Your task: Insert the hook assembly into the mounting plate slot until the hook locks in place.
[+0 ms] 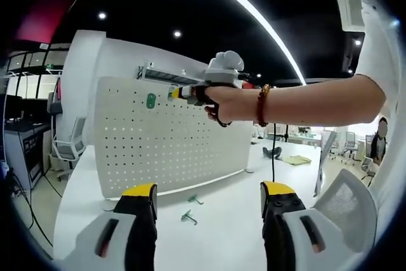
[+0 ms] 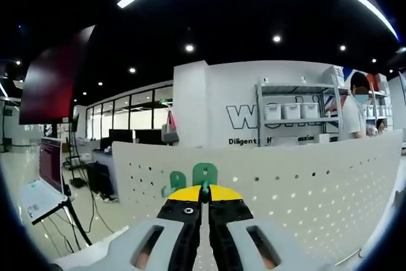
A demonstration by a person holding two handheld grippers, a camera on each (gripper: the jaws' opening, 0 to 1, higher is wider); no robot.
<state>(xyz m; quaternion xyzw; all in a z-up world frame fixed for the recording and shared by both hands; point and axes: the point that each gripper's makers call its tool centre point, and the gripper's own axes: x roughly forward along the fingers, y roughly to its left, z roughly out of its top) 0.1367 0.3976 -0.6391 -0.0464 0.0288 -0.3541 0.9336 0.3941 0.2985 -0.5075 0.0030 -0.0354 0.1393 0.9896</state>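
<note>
Altogether, four green hooks [image 1: 189, 218], one pegboard [image 1: 171, 150].

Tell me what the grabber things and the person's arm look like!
Each gripper has pale grey bodies, black inner jaws and yellow tips. The grey parts carry dark oval slots with a bit of red inside. The right gripper, seen in the left gripper view, has a rounded pale grey top and a black cable hanging below. The person's hand wears a brown beaded bracelet and a white short sleeve.
</note>
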